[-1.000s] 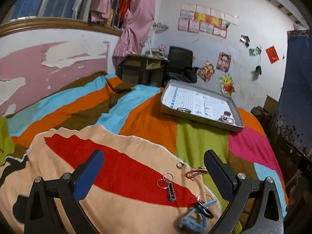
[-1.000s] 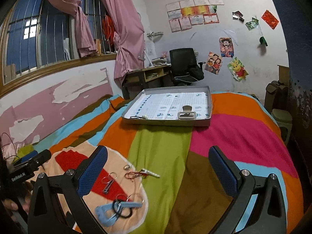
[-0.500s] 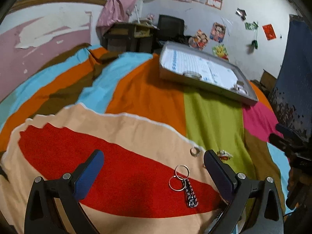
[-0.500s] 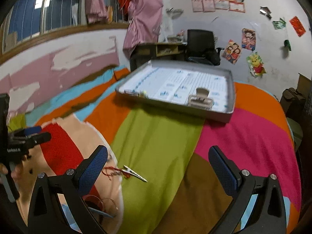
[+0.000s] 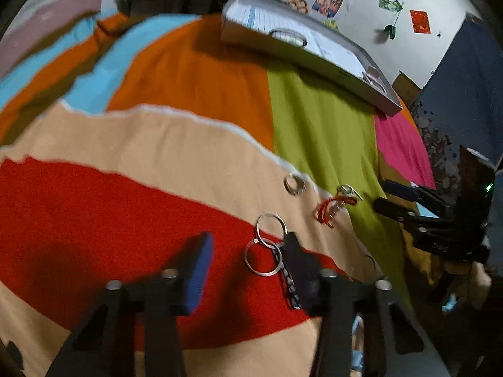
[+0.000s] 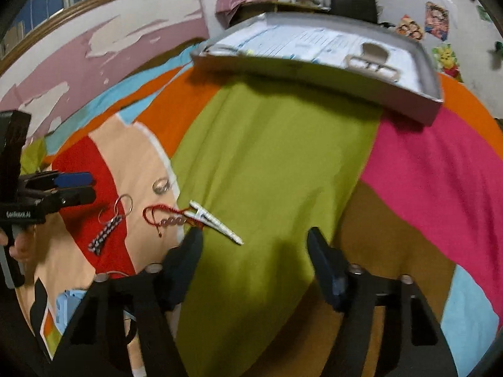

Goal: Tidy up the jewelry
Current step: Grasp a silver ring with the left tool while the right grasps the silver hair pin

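Note:
Jewelry lies on a colourful bedspread. A keyring with two steel rings and a dark braided strap (image 5: 272,253) (image 6: 108,223) lies between the fingers of my open left gripper (image 5: 248,245). A small silver ring (image 5: 294,184) (image 6: 161,185) and a red cord bracelet with a white clip (image 5: 334,204) (image 6: 188,216) lie beyond it. My right gripper (image 6: 254,238) is open and empty, its left finger just beside the red bracelet. A grey tray (image 5: 314,59) (image 6: 314,72) sits at the far side of the bed, with a bangle (image 5: 287,36) and a beige clip (image 6: 372,59) in it.
A light blue item (image 6: 67,301) lies near the bed's front edge. A desk and black chair (image 6: 352,3) stand behind the tray by a poster-covered wall. The left gripper shows in the right wrist view (image 6: 59,188); the right gripper shows in the left wrist view (image 5: 418,201).
Both grippers have dropped lower and tilted down toward the bedspread. Both have narrowed their openings. The left now straddles the keyring; the right has come down beside the red bracelet.

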